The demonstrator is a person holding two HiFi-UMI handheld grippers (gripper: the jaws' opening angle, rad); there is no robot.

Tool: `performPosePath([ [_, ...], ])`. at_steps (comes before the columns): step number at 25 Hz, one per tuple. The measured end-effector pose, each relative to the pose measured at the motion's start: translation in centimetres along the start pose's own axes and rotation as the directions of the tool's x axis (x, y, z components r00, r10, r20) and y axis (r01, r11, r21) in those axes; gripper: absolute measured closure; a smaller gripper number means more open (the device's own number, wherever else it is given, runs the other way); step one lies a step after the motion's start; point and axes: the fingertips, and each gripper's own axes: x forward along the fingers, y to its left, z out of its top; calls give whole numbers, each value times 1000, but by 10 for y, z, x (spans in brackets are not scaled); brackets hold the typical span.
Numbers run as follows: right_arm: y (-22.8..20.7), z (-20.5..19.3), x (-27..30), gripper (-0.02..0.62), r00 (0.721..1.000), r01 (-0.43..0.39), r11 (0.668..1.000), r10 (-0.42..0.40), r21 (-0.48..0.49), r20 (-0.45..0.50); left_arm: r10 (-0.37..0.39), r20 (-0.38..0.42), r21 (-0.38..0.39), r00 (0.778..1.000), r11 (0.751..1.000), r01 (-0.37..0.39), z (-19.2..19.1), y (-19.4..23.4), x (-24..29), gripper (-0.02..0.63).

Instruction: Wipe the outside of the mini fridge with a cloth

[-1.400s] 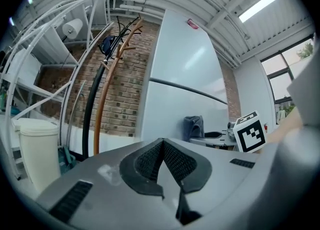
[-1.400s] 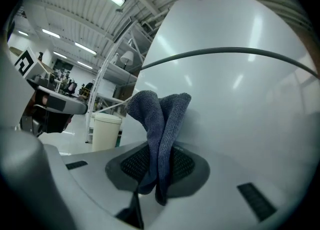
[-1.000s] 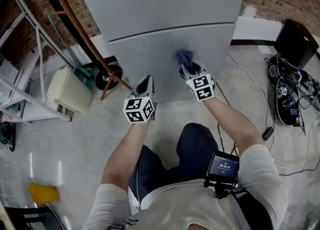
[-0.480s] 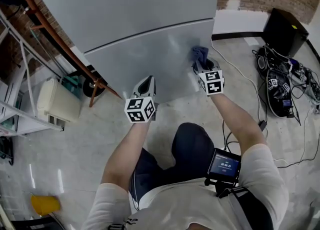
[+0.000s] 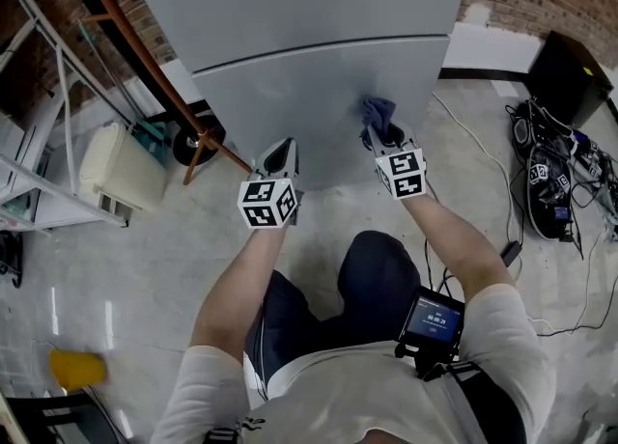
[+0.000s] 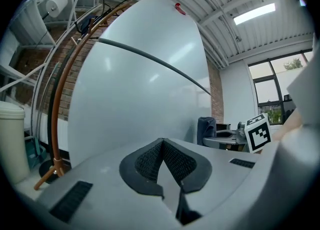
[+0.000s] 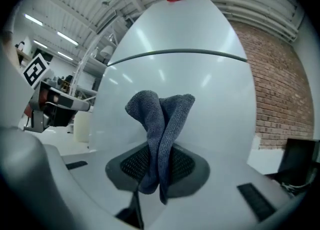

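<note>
The grey mini fridge (image 5: 290, 27) fills the top of the head view, a dark seam splitting its upper and lower doors. My right gripper (image 5: 382, 133) is shut on a blue cloth (image 5: 377, 110), whose bunched end rests against the lower door near its right side. In the right gripper view the cloth (image 7: 161, 124) stands up from between the pads, in front of the fridge (image 7: 200, 84). My left gripper (image 5: 280, 157) is shut with nothing in it, held just off the lower door's bottom left. The left gripper view shows its pads (image 6: 150, 161) pressed together before the fridge (image 6: 135, 94).
An orange-brown pole (image 5: 159, 75) leans by the fridge's left side, with a white metal rack (image 5: 48, 104) and a cream container (image 5: 121, 177) beyond. Cables and black gear (image 5: 550, 181) lie on the floor at right. A yellow object (image 5: 77, 370) sits at lower left.
The right gripper with the cloth slid toward the fridge's right edge, then back left and slightly lower on the lower door. The left gripper stayed about where it was.
</note>
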Motion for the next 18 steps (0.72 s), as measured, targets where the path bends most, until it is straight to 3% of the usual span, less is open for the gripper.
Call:
performPosePath([
  [10,184,26,47,512,958,-286,956,287,-61,10,162,-26,-26,986,986,-163,-14,97,-85,606],
  [18,287,3,94,512,919,-394,916,392,-77,-37,268,-67,-37,961,962,-271,-37,154,-159,605],
])
